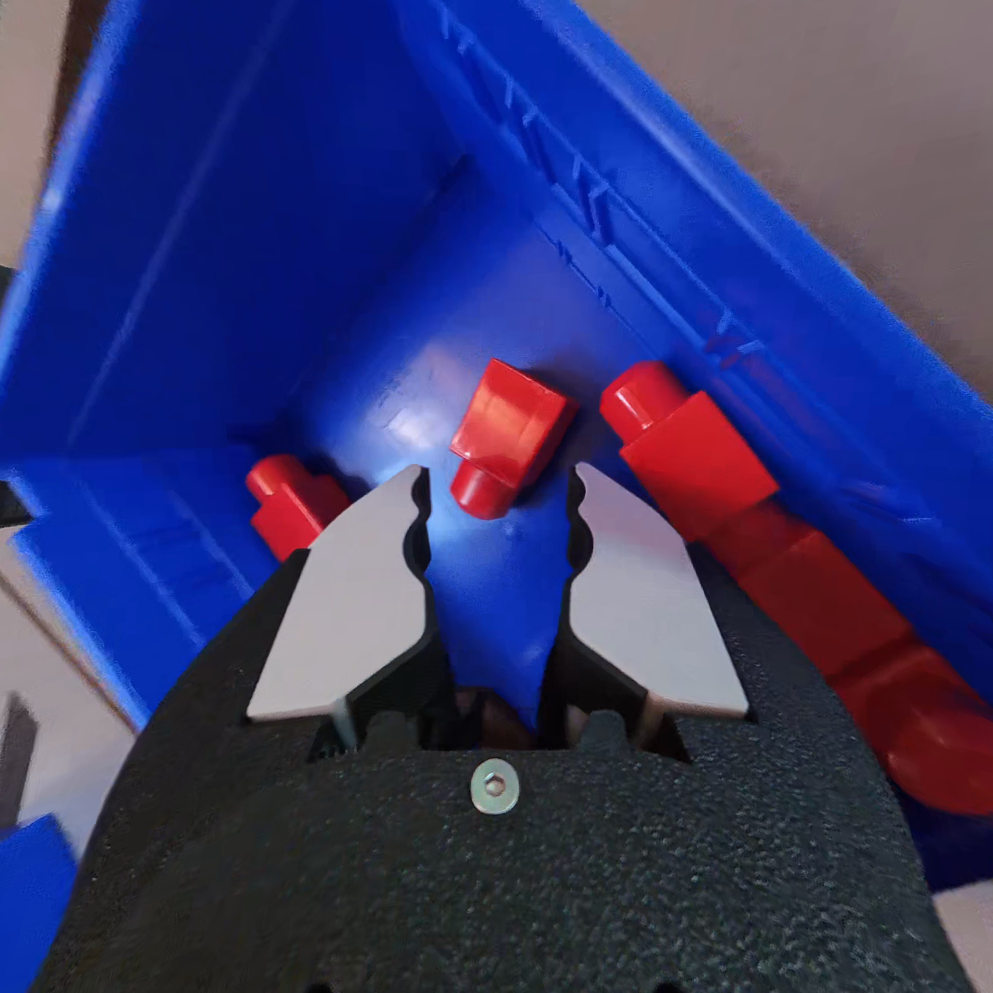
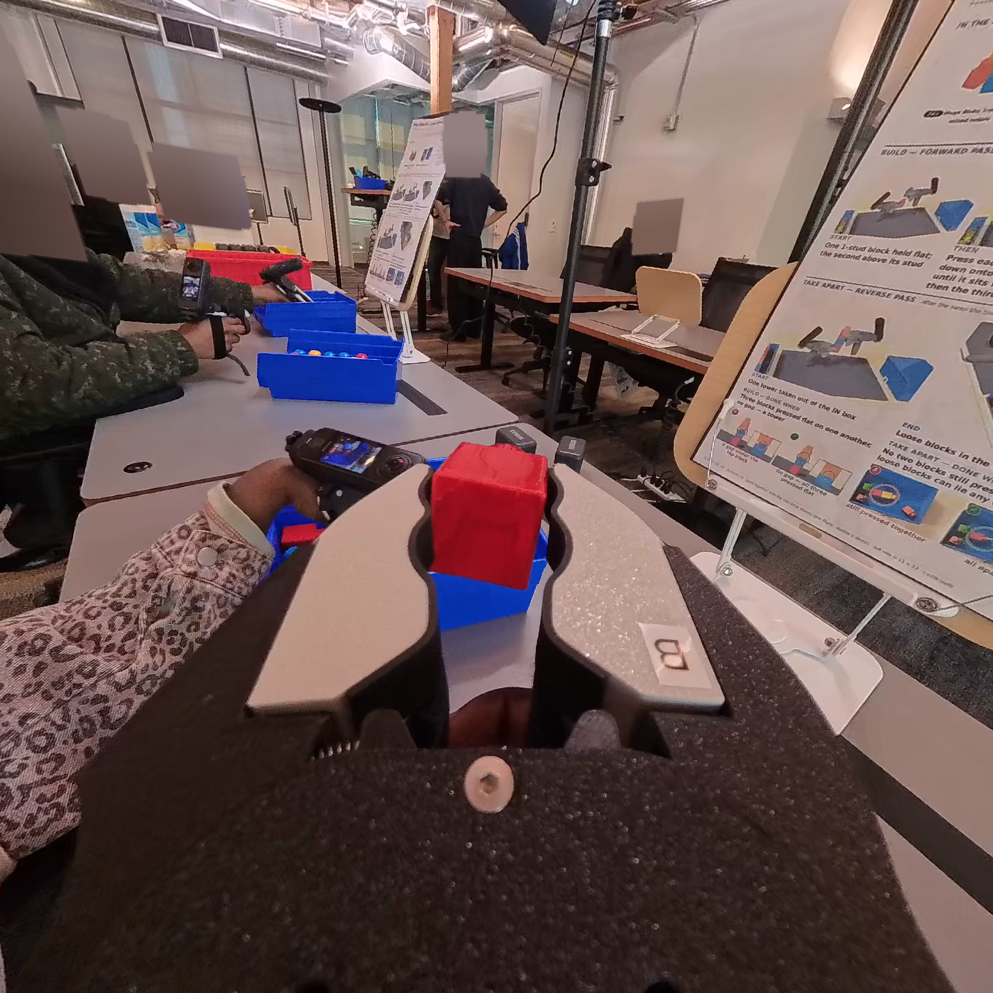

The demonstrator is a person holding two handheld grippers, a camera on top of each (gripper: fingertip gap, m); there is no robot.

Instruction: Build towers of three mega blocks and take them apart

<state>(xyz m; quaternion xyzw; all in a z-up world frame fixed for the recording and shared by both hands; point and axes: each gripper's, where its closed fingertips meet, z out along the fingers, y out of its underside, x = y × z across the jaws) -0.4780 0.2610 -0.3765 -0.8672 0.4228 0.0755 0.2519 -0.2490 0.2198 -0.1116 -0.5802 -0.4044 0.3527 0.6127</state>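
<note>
I'm reaching my spread left gripper [image 1: 497, 491] toward a small red plastic block [image 1: 505, 435] lying tilted in the blue plastic bin [image 1: 268, 242]; it may skid away, while my right gripper [image 2: 486, 516] is pinching a red cube-shaped block [image 2: 486, 513].

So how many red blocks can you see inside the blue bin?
3 pieces: a small block in the middle of the blue bin, one left behind the left gripper, a joined stack along the right wall. More may hide.

**Block and bin count**

Lower half of the left wrist view: two loose red plastic one-stud blocks [image 1: 510, 438] [image 1: 293, 502], plus one red joined tower [image 1: 752, 542], all inside one blue plastic bin [image 1: 268, 242]. Centre of the right wrist view: one red block [image 2: 486, 516].
</note>
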